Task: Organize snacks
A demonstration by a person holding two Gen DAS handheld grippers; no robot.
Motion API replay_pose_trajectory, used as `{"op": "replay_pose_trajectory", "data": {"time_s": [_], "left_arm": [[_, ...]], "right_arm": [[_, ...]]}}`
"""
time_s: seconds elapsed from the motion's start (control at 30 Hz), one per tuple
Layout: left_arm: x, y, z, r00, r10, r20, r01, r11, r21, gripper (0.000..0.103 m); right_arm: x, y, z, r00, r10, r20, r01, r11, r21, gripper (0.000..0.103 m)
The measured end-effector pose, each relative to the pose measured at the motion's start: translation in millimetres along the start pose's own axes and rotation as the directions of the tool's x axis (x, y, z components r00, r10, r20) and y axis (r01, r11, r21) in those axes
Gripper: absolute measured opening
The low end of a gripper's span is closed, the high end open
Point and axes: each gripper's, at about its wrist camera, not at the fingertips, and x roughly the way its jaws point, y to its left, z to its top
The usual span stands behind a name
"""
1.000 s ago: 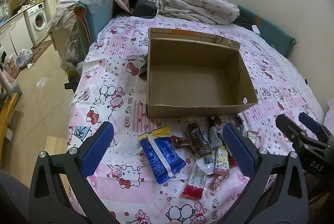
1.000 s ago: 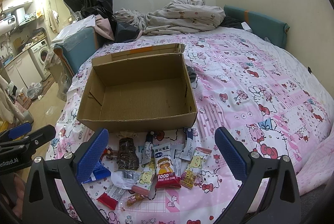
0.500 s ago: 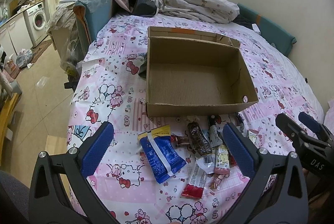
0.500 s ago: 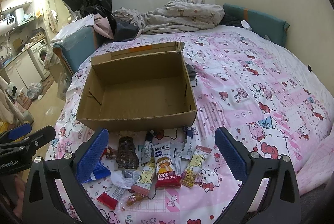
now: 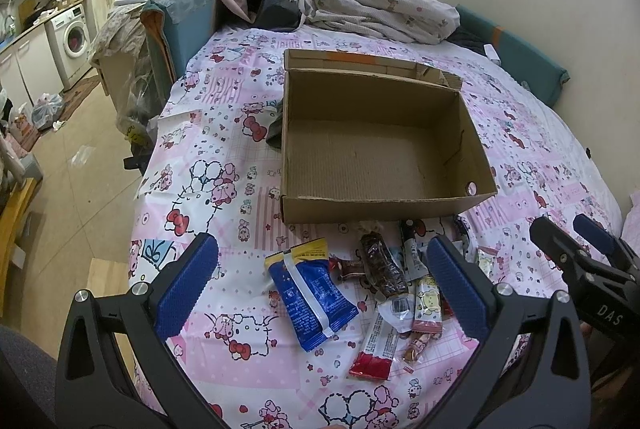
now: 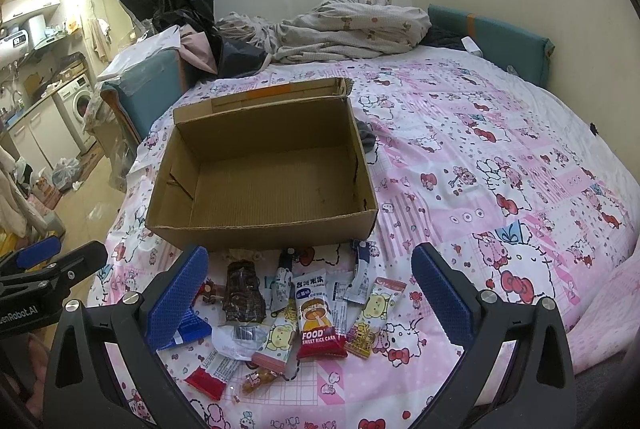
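An empty brown cardboard box (image 5: 372, 165) (image 6: 264, 185) sits open on the pink cartoon bedspread. Several snack packets lie in front of it: a blue packet (image 5: 312, 289), a dark brown bar (image 5: 382, 265) (image 6: 244, 289), a red rice cake packet (image 6: 318, 317), a red-ended stick (image 5: 374, 349). My left gripper (image 5: 324, 281) is open and empty, above the blue packet. My right gripper (image 6: 308, 293) is open and empty, above the pile; it also shows at the right edge of the left wrist view (image 5: 576, 253).
A crumpled blanket (image 6: 344, 25) and teal cushions (image 6: 496, 41) lie at the bed's far end. The bed's left edge drops to the floor (image 5: 68, 165), with a washing machine (image 5: 76, 41) beyond. A dark sock (image 6: 366, 139) lies by the box.
Both views have shifted very slightly closer to the box and snacks. Both grippers stay open and nothing on the bed has moved.
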Motion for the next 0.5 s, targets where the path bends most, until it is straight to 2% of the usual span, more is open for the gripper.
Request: {"op": "replay_pose_trajectory", "data": {"time_s": [0.5], "left_arm": [[1.6, 0.2, -0.4, 1.0, 0.002, -0.007, -0.002, 1.0, -0.004, 0.103]], "right_arm": [[0.9, -4.2, 0.5, 1.0, 0.013, -0.008, -0.013, 1.0, 0.019, 0.103]]}}
